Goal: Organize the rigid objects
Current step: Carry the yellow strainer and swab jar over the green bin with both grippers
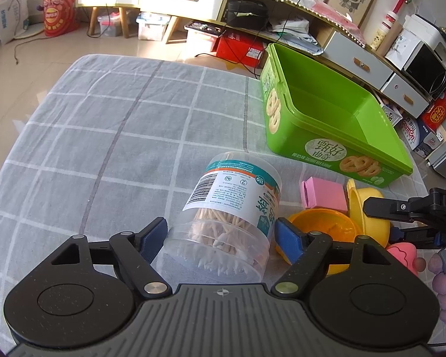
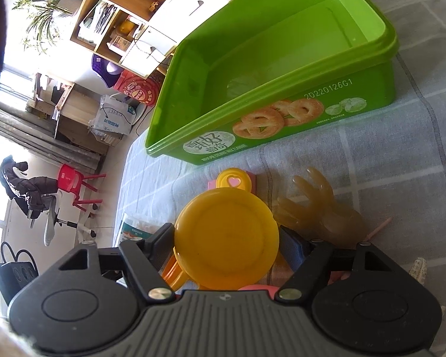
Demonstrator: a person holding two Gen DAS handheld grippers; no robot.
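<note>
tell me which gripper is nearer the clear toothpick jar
Left. The left gripper has the toothpick jar lying between its fingers. The right gripper is off to the jar's right, straddling the yellow bowl.

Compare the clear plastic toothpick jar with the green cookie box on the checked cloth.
The clear plastic toothpick jar is round and see-through; the green cookie box is rectangular and opaque. The jar lies on its side, packed with toothpicks; the box sits upright, open and empty. The jar lies between the left tongs; nothing touches the box. Both are rigid printed plastic on the grey checked cloth.
</note>
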